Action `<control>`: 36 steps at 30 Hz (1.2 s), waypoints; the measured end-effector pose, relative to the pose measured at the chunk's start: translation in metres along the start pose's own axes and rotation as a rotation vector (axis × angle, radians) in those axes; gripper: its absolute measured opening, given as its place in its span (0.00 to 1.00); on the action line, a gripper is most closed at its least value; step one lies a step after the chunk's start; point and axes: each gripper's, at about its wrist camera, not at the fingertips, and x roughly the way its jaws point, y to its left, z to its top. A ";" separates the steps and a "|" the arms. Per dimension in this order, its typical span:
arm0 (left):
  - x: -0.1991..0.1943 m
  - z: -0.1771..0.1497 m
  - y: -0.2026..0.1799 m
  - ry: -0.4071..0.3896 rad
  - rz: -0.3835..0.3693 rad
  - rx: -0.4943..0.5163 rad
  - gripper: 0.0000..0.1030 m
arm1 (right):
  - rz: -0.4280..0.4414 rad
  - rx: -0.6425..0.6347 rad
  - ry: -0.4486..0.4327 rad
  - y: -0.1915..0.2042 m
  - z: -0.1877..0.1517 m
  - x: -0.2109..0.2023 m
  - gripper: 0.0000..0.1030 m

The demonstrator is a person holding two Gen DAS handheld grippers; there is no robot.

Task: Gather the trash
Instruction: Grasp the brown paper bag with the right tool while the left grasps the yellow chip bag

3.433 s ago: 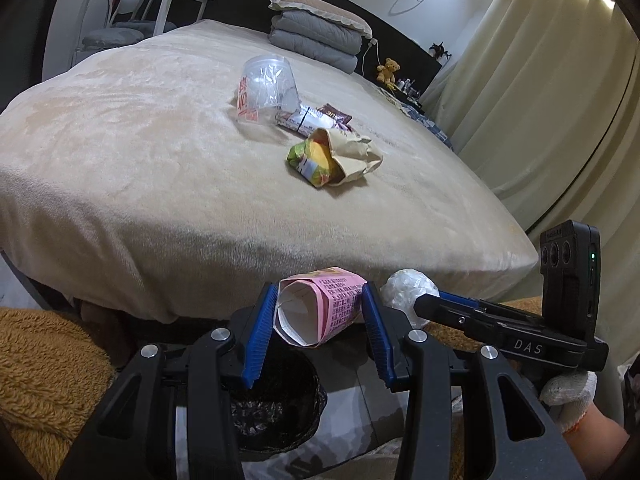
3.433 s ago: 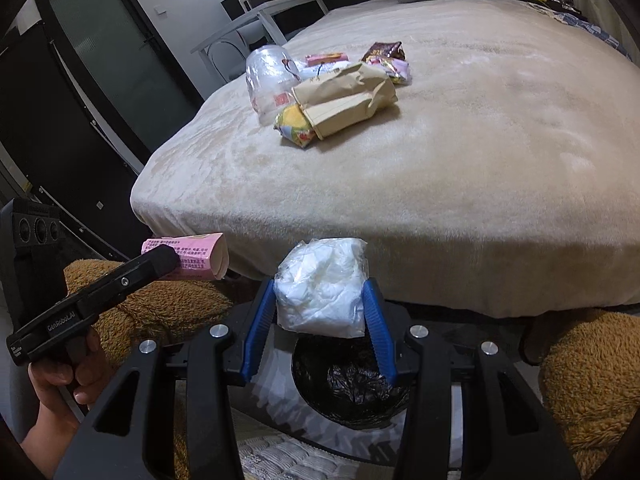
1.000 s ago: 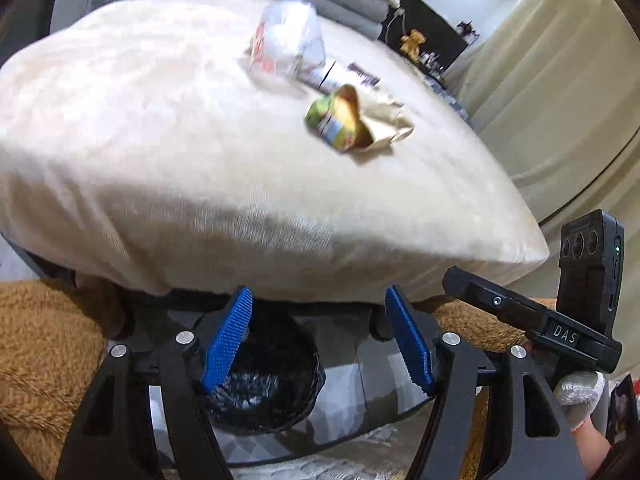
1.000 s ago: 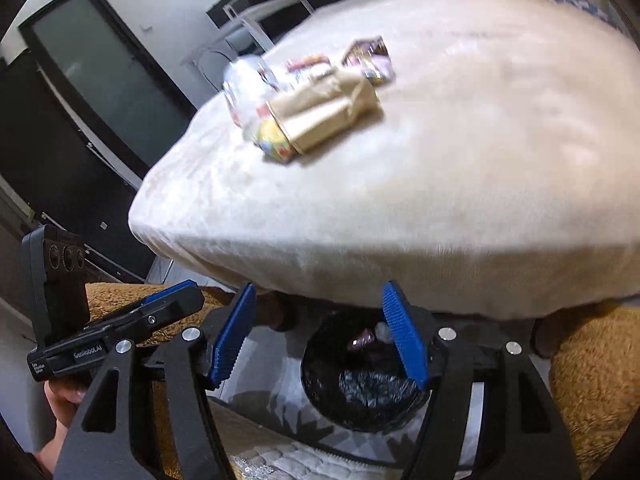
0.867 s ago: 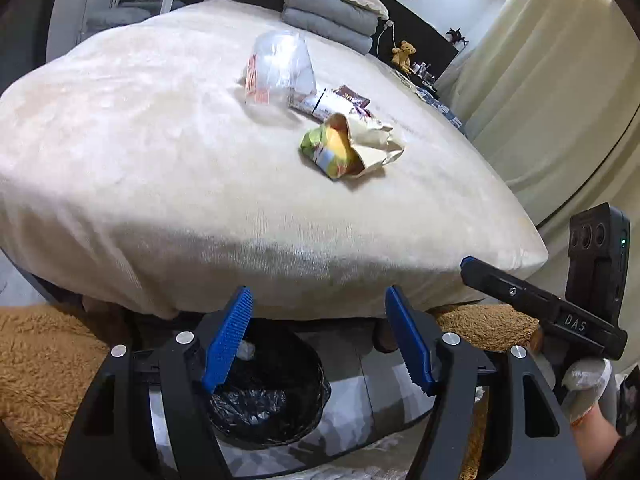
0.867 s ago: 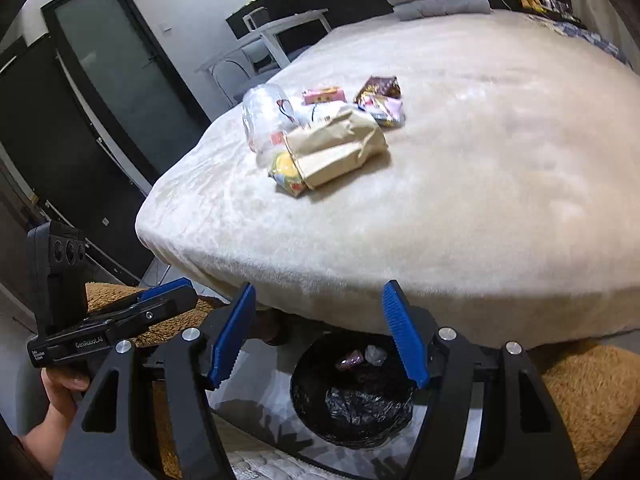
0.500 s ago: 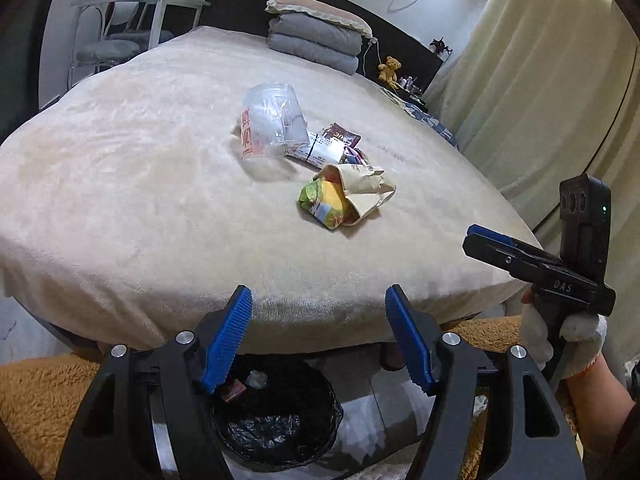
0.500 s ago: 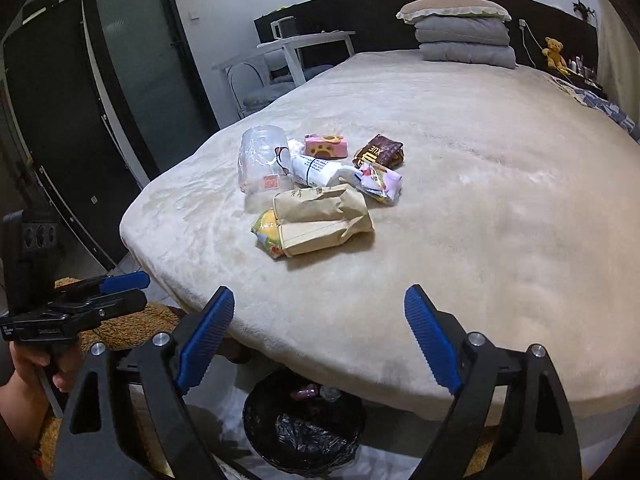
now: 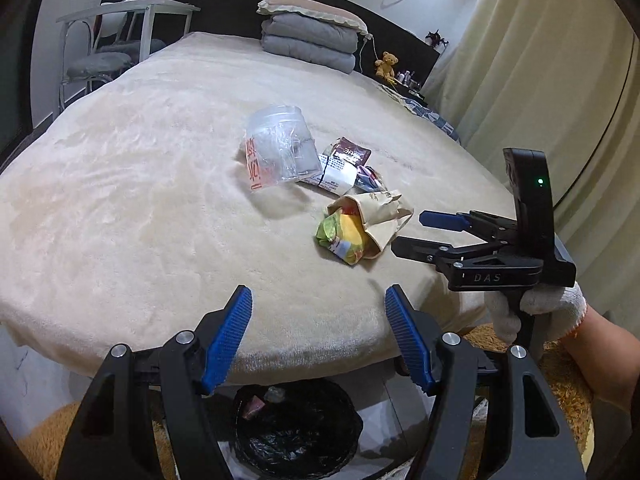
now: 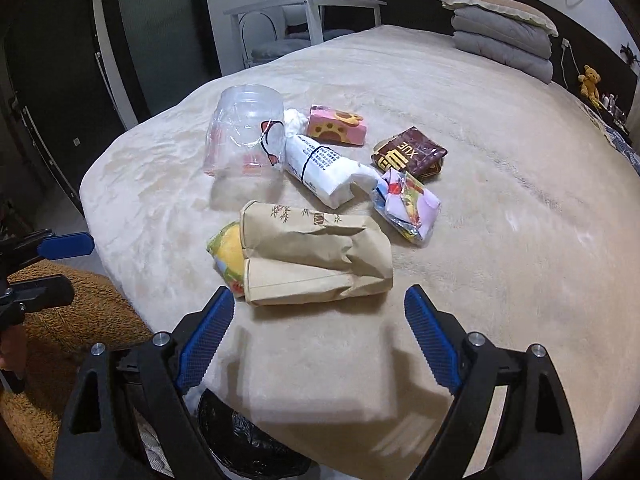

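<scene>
Trash lies in a heap on the beige bed (image 10: 500, 240): a brown paper bag (image 10: 316, 256) with a yellow-green wrapper (image 10: 228, 254) under it, a clear plastic cup (image 10: 240, 136), a white packet (image 10: 320, 168), a pink box (image 10: 338, 126), a brown packet (image 10: 410, 154) and a crumpled colourful wrapper (image 10: 408, 204). My right gripper (image 10: 318, 312) hangs open and empty just short of the paper bag. My left gripper (image 9: 318, 320) is open and empty at the bed's near edge, above the black-lined bin (image 9: 296, 428). In the left wrist view the right gripper (image 9: 412, 233) points at the paper bag (image 9: 380, 216).
A brown shaggy rug (image 10: 72, 320) surrounds the bin (image 10: 240, 440) on the floor. Folded grey blankets (image 9: 312, 44) sit at the bed's head, a white desk and chair (image 9: 116, 40) at far left, curtains (image 9: 540, 80) at right. A gloved hand (image 9: 536, 308) holds the right gripper.
Both grippers let their trash fall into the bin and rose from it. The right one moved forward over the bed edge towards the paper bag, and its jaws spread wider.
</scene>
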 end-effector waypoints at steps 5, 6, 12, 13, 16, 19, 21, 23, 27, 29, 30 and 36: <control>0.001 0.000 0.003 0.006 -0.009 -0.017 0.64 | 0.018 -0.020 0.019 -0.001 0.007 0.013 0.84; 0.001 -0.002 0.004 0.007 -0.011 -0.021 0.64 | 0.017 -0.026 0.025 0.000 0.007 0.016 0.84; 0.004 -0.007 -0.001 0.021 -0.002 -0.008 0.64 | 0.019 -0.033 0.054 -0.003 0.007 0.025 0.84; 0.005 -0.007 0.000 0.021 -0.001 -0.006 0.64 | 0.020 -0.033 0.050 -0.002 0.008 0.024 0.83; 0.006 -0.008 -0.001 0.025 0.004 -0.005 0.64 | 0.002 -0.074 0.025 0.002 0.008 0.018 0.82; 0.007 -0.007 -0.002 0.028 0.012 0.000 0.64 | -0.044 -0.099 0.003 0.004 0.008 0.013 0.81; 0.011 -0.004 -0.004 0.032 0.014 0.001 0.64 | -0.059 -0.098 -0.003 0.003 0.008 0.012 0.81; 0.017 -0.002 -0.007 0.042 0.017 0.006 0.64 | -0.074 -0.096 -0.009 0.000 0.007 0.010 0.81; 0.034 0.001 -0.020 0.070 0.025 0.049 0.64 | -0.095 -0.078 -0.027 -0.009 0.006 0.003 0.81; 0.040 0.003 -0.027 0.077 0.030 0.079 0.64 | -0.111 -0.066 -0.037 -0.015 0.006 -0.003 0.81; 0.044 0.005 -0.031 0.080 0.032 0.093 0.64 | -0.113 -0.057 -0.044 -0.019 0.006 -0.006 0.81; 0.066 0.018 -0.045 0.103 0.059 0.146 0.66 | -0.113 -0.008 -0.080 -0.036 0.004 -0.024 0.81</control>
